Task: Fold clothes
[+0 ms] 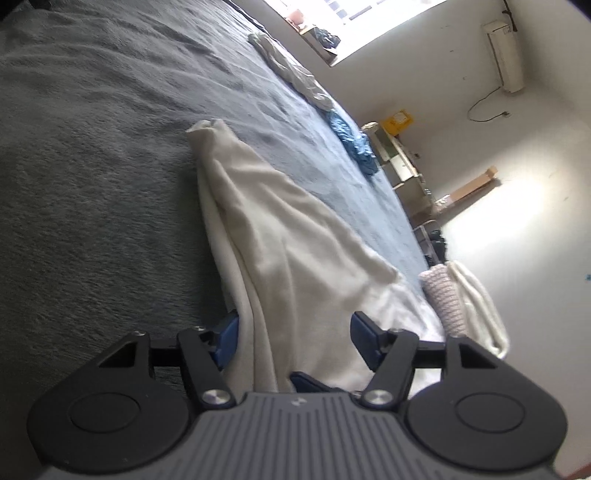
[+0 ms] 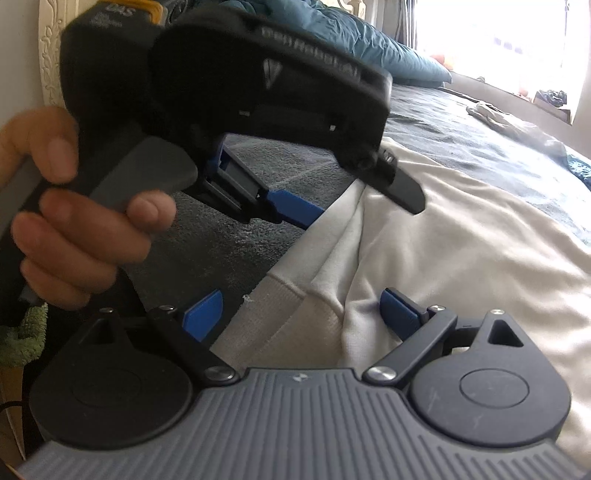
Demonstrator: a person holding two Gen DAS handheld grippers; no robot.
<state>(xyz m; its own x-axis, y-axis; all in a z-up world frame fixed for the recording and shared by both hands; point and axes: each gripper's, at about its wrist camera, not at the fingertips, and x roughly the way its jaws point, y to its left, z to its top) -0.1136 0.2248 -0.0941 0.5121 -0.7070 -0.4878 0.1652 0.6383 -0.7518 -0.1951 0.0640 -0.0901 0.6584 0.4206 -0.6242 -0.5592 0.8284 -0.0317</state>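
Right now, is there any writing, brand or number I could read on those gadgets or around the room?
Raised lettering on the black housing of the left hand-held gripper, right wrist view: blurred, not readable.
Pale print on the dark part at its top: blurred and cut off, not readable.
Small emblem on the grey body of the right hand-held gripper: a mark, no words.
Yellow box by the wall: label too small to read.

Grey blanket [image 1: 92, 166] on bed; air conditioner [image 1: 504, 55] on wall; bright window [image 2: 517, 37].
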